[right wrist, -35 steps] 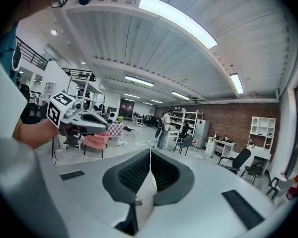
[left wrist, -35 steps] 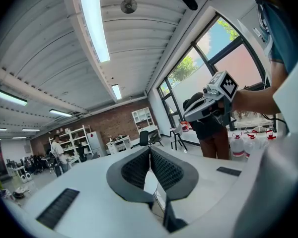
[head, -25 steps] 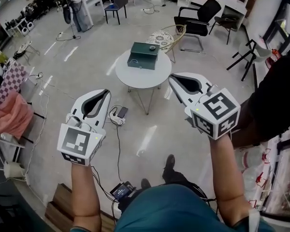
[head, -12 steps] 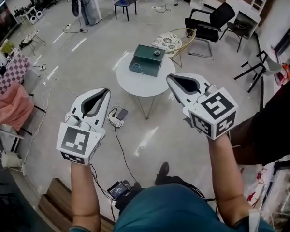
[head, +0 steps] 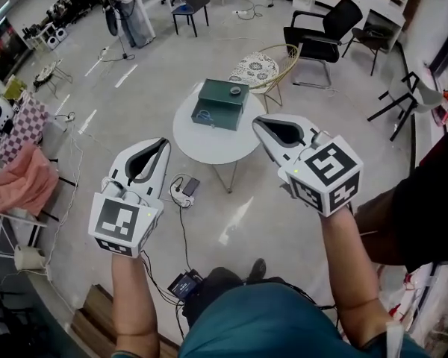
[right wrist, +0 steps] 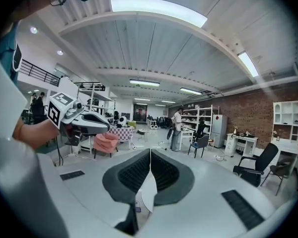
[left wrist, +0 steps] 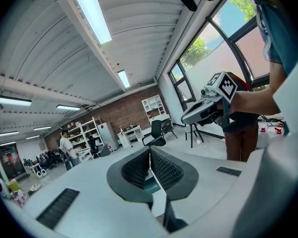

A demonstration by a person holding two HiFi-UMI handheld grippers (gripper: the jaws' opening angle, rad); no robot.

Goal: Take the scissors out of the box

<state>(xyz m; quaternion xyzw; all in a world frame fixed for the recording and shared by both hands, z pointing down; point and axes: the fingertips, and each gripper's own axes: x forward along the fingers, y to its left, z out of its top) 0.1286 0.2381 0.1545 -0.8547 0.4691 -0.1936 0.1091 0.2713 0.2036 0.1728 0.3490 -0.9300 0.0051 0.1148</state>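
Finding no legible words, brands or numbers anywhere in view. Showing only black-and-white square patterns on the left marker cube point(head: 124, 221) of the left gripper point(head: 163, 143) and on the right marker cube point(head: 325, 176) of the right gripper point(head: 258, 122). Repeating the same blocky kind of pattern on each visible face, spelling out no letters or digits.

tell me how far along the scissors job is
Done: nothing; the scissors lie in the green box on the round table. In hand: nothing; left tongs and right tongs are shut and empty, held short of the table. Left: reach in, grip, lift out.
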